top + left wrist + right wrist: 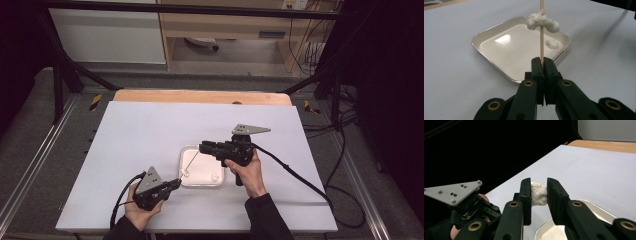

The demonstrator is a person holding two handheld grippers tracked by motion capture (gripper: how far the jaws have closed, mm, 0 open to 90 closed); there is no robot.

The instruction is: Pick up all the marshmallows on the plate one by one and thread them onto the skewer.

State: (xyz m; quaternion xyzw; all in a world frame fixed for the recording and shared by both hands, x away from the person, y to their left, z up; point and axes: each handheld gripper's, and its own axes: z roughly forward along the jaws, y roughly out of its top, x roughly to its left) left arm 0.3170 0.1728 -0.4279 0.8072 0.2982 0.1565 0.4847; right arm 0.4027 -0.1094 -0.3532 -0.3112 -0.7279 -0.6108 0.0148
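Your left gripper (541, 65) is clamping skewer (541, 37), lump (542, 21) threaded | right gripper (539, 192) is squeezing white piece (538, 193) | tray (486, 33) is carrying another piece (552, 43).

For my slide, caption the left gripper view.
Left gripper clamps thin wooden skewer threaded with white fluffy lump above white square tray.

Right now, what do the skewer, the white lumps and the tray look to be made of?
Skewer: pale, matte wood or bamboo, by its tan colour. White lump on skewer: soft and fibrous, maybe cotton or marshmallow. Tray: probably metal, with a shiny silvery rim and a glossy white inside.
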